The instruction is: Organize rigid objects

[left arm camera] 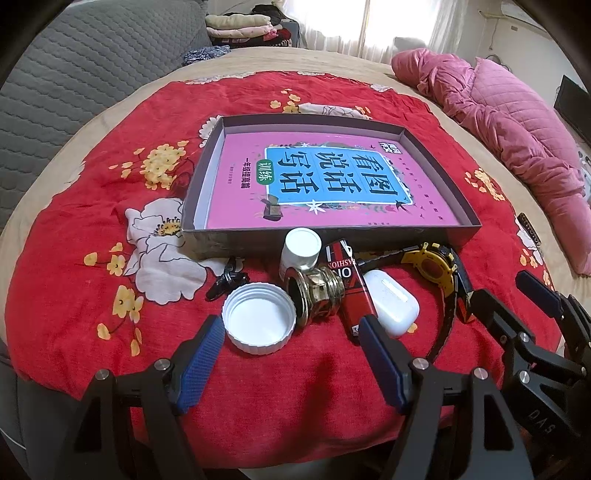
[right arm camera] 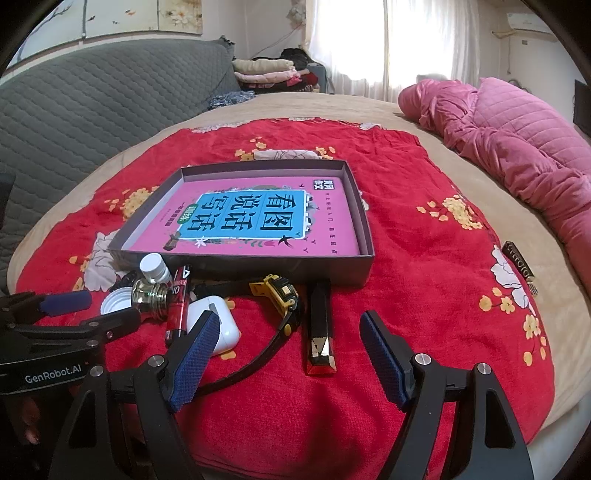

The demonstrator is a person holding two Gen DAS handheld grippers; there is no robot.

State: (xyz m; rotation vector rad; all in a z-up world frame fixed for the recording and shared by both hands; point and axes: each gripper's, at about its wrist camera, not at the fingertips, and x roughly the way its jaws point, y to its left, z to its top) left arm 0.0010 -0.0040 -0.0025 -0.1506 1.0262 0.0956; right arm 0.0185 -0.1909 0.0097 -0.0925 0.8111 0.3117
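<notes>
A shallow dark box (left arm camera: pixel 439 157) (right arm camera: pixel 364 221) lies on the red floral cloth with a pink book (left arm camera: pixel 325 181) (right arm camera: pixel 255 218) flat inside it. In front of the box sit a white lid (left arm camera: pixel 260 317), a brass fitting (left arm camera: pixel 314 291) (right arm camera: pixel 149 295), a small white bottle (left arm camera: pixel 301 249) (right arm camera: pixel 155 267), a red tube (left arm camera: pixel 349 288) (right arm camera: pixel 179 306), a white earbud case (left arm camera: pixel 393 302) (right arm camera: pixel 221 321), a yellow-black watch (left arm camera: pixel 432 264) (right arm camera: pixel 280 295) and a dark gold-tipped bar (right arm camera: pixel 319 328). My left gripper (left arm camera: pixel 291 328) stands open just short of the lid and fitting. My right gripper (right arm camera: pixel 288 328) stands open, short of the watch strap and the bar.
The cloth (left arm camera: pixel 92 229) covers a beige bed (right arm camera: pixel 461 144). A pink quilt (left arm camera: pixel 517 122) (right arm camera: pixel 517 133) lies along the right side, a grey padded headboard (right arm camera: pixel 92 99) at the left, folded clothes (left arm camera: pixel 240 27) far back. A small dark tag (right arm camera: pixel 519 266) rests at the cloth's right edge.
</notes>
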